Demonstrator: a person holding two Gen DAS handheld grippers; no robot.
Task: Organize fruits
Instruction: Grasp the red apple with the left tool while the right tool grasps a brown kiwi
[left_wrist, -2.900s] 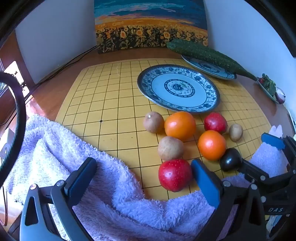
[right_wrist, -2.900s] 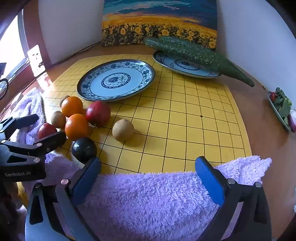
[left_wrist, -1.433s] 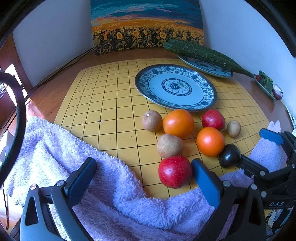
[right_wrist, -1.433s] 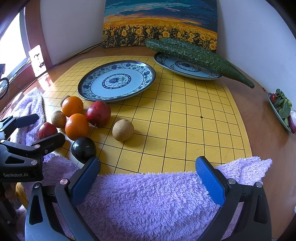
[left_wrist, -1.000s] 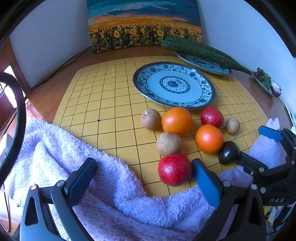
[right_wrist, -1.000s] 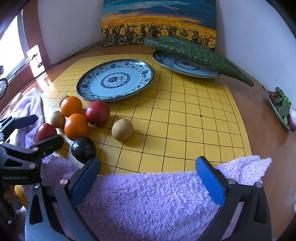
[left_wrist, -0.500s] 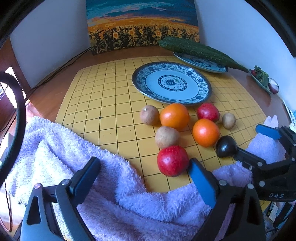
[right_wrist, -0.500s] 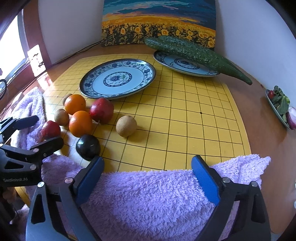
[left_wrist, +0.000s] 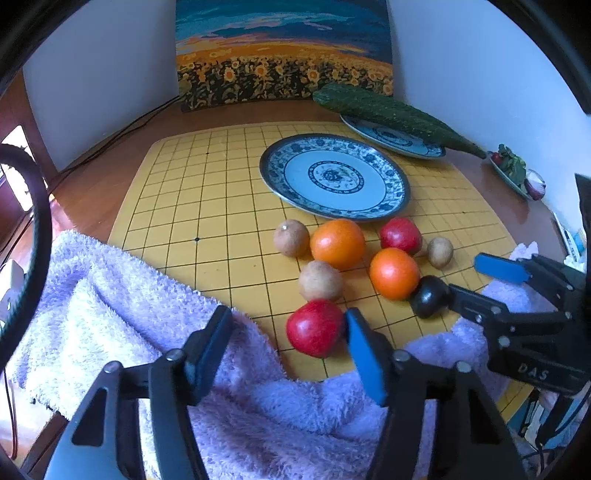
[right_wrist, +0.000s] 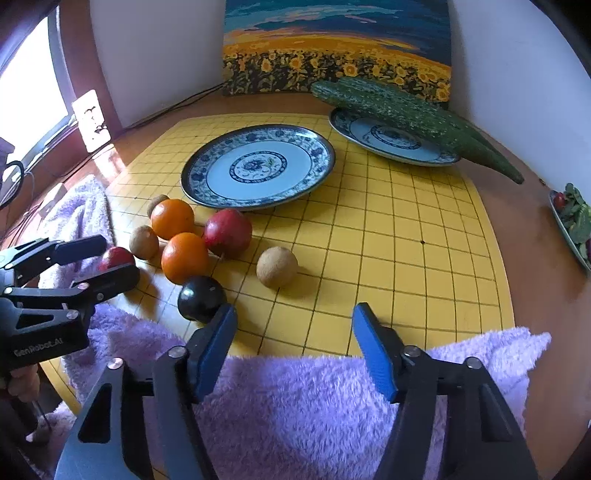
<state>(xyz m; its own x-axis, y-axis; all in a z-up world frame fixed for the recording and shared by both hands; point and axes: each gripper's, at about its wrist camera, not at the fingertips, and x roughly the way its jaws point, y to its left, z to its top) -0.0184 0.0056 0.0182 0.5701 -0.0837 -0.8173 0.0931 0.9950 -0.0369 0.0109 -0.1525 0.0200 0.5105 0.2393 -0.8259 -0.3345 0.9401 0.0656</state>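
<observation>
Both tools, left (left_wrist: 288, 345) and right (right_wrist: 291, 341), have just been closing to half-apart, empty; fruit sits untouched by the plate (left_wrist: 334, 210), sorting unstarted.

Wooden table (left_wrist: 110, 184): yellow grid mat (left_wrist: 221, 206), purple towel (left_wrist: 110, 295).

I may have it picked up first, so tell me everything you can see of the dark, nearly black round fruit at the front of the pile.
The dark fruit is round, smooth and glossy, nearly black, like a plum. It sits on the yellow grid board at the near edge of the pile, close beside an orange, just ahead of the purple towel. The right tongs hang over the towel with nothing between the fingers, the left-hand one right beside the fruit; contact cannot be told.
</observation>
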